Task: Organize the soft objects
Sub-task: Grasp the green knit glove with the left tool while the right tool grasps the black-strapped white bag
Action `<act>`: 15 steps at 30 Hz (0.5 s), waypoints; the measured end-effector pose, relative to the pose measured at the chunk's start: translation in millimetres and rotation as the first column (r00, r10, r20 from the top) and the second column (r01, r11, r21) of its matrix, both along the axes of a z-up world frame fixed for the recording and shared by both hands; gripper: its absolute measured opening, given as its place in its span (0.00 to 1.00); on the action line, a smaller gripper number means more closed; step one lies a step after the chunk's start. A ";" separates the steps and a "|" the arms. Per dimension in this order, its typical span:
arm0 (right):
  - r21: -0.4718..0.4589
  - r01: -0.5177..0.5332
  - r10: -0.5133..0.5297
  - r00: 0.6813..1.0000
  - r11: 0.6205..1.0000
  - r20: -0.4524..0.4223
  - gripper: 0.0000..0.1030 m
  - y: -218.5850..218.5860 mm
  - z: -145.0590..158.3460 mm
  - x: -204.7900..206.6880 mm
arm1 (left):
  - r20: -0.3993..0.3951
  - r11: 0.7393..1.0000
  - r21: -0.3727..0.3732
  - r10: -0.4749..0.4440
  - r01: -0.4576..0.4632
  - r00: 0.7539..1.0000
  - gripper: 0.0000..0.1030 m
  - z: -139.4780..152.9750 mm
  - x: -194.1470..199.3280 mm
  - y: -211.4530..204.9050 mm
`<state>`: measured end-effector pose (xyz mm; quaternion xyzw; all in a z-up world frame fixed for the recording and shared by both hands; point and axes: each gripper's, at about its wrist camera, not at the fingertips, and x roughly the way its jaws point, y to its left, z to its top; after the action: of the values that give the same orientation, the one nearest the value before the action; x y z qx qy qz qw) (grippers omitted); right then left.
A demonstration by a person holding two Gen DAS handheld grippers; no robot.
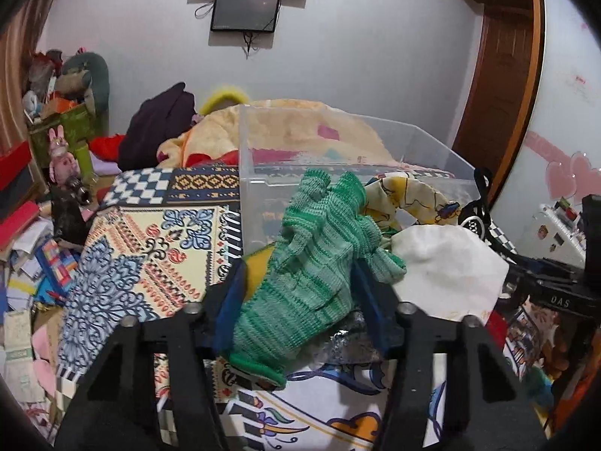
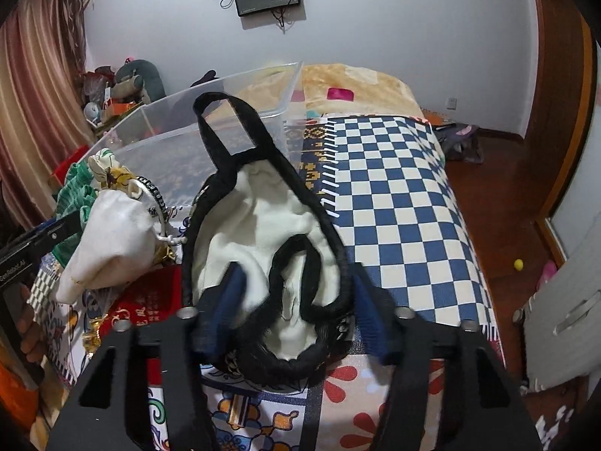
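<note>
My left gripper (image 1: 300,282) is shut on a green knitted glove (image 1: 315,248), held just in front of a clear plastic bin (image 1: 360,143) on the bed. My right gripper (image 2: 296,293) is shut on a white cloth bag with black trim and handles (image 2: 263,225), held up in front of the same bin (image 2: 180,127). A pile of soft things lies between them: a white cloth (image 1: 447,263), which also shows in the right wrist view (image 2: 109,240), and a yellow printed cloth (image 1: 409,195). The green glove shows at the left of the right wrist view (image 2: 75,188).
The bed has a patterned cover (image 1: 150,233) with a blue and white checked part (image 2: 394,206). A yellow blanket (image 1: 300,127) lies behind the bin. Clutter and soft toys (image 1: 64,165) stand at the left. A wooden door (image 1: 499,75) is at the right.
</note>
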<state>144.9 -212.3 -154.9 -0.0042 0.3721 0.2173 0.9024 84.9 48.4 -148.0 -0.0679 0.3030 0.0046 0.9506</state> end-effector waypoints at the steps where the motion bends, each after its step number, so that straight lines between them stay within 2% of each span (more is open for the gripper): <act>1: -0.002 0.001 -0.001 1.000 1.000 0.007 0.39 -0.4 0.4 0.1 | 0.006 1.000 0.008 -0.002 0.002 1.000 0.44 1.6 -2.1 -0.4; 3: 0.001 0.007 -0.007 1.000 1.000 0.020 0.21 -1.1 4.2 -1.6 | 0.019 1.000 0.008 -0.011 0.011 1.000 0.37 5.6 -6.8 -0.9; 5: 0.010 0.010 -0.010 1.000 1.000 0.018 0.13 -1.5 7.1 -2.1 | 0.025 1.000 0.007 -0.022 0.022 0.999 0.28 8.1 -9.4 -2.2; 10: 0.007 0.001 -0.002 0.998 1.000 0.061 0.12 0.0 18.2 -7.0 | 0.057 0.998 0.012 -0.057 0.057 0.997 0.09 16.0 -17.0 -7.1; 15: 0.034 -0.001 -0.003 0.993 0.999 0.119 0.11 -5.1 38.1 -11.1 | 0.105 0.997 0.021 -0.079 0.077 0.991 0.08 29.7 -28.6 -12.9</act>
<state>133.8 -217.4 -116.8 -0.0016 0.3140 0.2226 0.9230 56.3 35.5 -118.4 -0.0481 0.2545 -0.0337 0.9653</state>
